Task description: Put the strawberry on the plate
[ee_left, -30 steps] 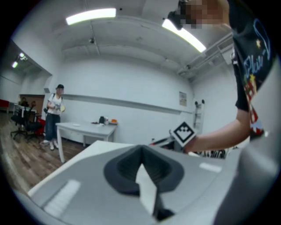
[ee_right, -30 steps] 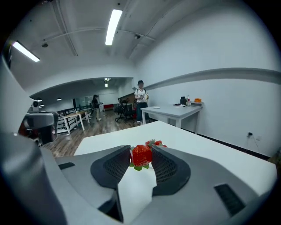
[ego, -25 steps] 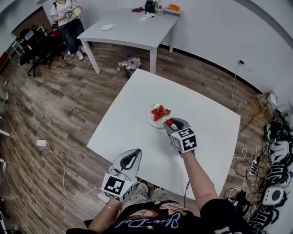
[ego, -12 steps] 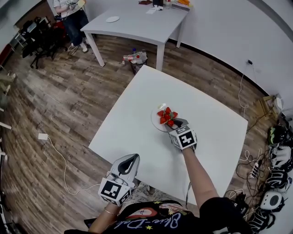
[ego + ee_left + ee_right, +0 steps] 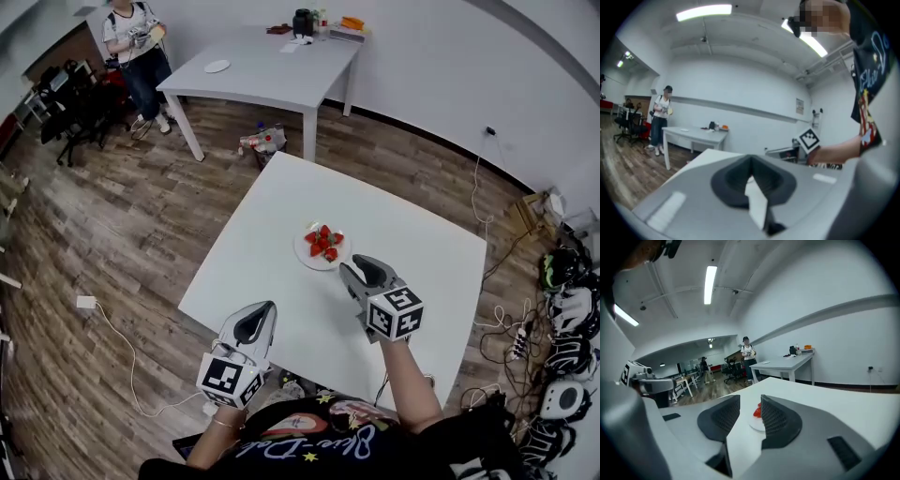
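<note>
While hovering empty with jaws apart, the right gripper (image 5: 361,273) is risking knocking strawberries (image 5: 323,242) off the plate (image 5: 304,255). The left gripper (image 5: 255,323) is hanging closed, empty.

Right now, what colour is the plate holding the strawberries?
The plate is white, like the table beneath it; the head view shows it best.

Plate (image 5: 753,424) half hidden by right tool (image 5: 750,402), strawberries (image 5: 322,242) — count unclear, far-table items (image 5: 323,22) too small to name
</note>
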Demonstrator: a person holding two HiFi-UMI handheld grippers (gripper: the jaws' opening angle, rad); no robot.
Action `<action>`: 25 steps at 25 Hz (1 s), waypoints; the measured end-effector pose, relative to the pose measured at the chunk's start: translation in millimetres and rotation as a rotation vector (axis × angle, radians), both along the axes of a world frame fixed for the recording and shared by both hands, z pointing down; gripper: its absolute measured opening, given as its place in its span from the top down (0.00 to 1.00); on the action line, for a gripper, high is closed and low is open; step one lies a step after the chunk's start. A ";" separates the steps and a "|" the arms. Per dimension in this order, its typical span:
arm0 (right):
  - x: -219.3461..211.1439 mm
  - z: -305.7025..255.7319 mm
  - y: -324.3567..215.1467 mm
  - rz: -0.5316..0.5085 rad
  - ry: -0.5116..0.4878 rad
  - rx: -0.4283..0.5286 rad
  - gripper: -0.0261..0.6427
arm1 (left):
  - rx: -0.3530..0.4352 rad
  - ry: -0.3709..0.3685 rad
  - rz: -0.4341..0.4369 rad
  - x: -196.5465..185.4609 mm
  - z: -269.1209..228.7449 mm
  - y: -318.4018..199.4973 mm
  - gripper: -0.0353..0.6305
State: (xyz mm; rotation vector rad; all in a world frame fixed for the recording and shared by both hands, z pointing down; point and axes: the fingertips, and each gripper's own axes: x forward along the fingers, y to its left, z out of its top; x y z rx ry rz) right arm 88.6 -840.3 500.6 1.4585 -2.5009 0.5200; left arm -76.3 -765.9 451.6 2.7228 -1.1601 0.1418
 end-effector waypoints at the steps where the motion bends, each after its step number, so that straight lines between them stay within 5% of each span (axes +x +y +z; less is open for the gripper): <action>1: 0.6 -6.7 13.8 -0.003 -0.020 -0.004 0.75 | 0.021 0.003 0.006 2.5 -6.5 1.3 0.95; 6: -2.9 -29.4 72.5 -0.034 -0.123 0.020 0.93 | 0.098 0.007 0.039 14.0 -28.7 18.7 0.95; 16: 1.9 -50.7 106.9 -0.058 -0.116 0.067 0.94 | 0.055 -0.011 0.078 31.6 -22.4 43.0 0.95; 21: 1.3 -54.4 106.2 -0.062 -0.103 0.080 0.93 | 0.078 -0.087 0.078 28.2 -22.9 51.0 0.95; 25: -0.1 -60.1 104.4 -0.077 -0.090 0.091 0.93 | 0.106 -0.078 0.089 31.7 -30.1 54.8 0.95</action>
